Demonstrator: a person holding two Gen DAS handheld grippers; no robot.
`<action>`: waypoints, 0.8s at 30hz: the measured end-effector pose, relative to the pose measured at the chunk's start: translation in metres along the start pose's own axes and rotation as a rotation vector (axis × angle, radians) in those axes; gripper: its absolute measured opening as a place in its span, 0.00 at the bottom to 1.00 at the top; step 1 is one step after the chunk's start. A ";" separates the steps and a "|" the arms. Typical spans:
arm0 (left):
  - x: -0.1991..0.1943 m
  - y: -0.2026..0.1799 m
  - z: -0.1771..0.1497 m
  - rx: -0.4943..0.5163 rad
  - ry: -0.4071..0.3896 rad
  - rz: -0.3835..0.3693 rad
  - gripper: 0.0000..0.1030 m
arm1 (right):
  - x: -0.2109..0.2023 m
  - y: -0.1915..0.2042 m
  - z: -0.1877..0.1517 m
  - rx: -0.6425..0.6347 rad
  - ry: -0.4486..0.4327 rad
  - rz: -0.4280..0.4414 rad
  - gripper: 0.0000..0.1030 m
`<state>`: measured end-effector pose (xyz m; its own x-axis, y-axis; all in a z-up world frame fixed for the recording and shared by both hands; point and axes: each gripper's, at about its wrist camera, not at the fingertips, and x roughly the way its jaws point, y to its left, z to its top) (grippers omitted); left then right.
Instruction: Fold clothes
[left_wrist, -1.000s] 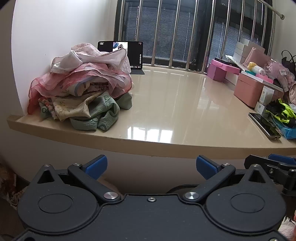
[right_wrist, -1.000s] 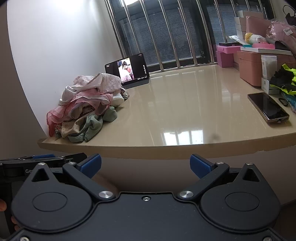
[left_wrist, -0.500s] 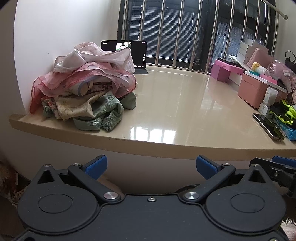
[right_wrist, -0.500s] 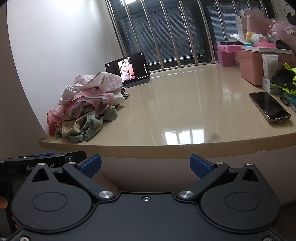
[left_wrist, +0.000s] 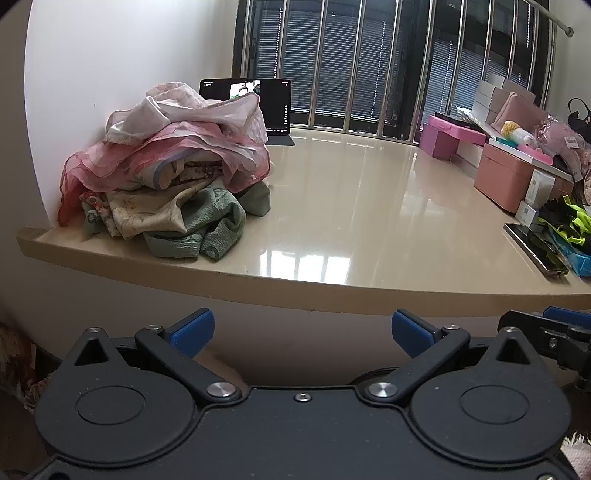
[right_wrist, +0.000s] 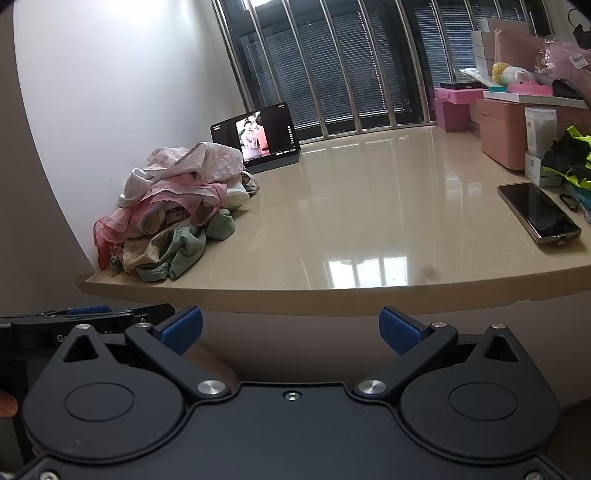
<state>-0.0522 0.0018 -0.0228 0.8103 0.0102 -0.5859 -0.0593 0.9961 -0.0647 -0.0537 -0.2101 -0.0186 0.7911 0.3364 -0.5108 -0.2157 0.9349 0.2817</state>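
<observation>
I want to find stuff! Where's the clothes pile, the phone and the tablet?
clothes pile (left_wrist: 173, 173), left wrist view, pink top layer.
phone (right_wrist: 537, 212), right wrist view, dark screen.
tablet (right_wrist: 258, 138), right wrist view, lit screen.

Glossy beige counter (left_wrist: 332, 206), barred window (left_wrist: 369, 62)

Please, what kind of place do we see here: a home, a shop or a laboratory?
Most likely a room in a home, at a wide beige window ledge with a barred window behind. A pile of unfolded clothes lies by the wall, a tablet plays video, and pink storage boxes stand at the right.
</observation>
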 end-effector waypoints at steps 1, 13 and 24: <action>0.000 0.000 0.000 0.000 0.001 0.000 1.00 | 0.000 0.000 0.000 0.000 0.001 0.000 1.00; 0.003 -0.001 0.001 0.007 0.011 0.010 1.00 | 0.001 0.000 0.001 -0.001 0.007 0.000 1.00; 0.009 -0.009 0.003 0.043 -0.009 0.013 1.00 | 0.012 -0.004 0.004 0.014 0.028 0.029 1.00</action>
<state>-0.0430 -0.0063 -0.0250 0.8149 0.0242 -0.5791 -0.0453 0.9987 -0.0219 -0.0413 -0.2107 -0.0226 0.7684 0.3666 -0.5246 -0.2301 0.9231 0.3081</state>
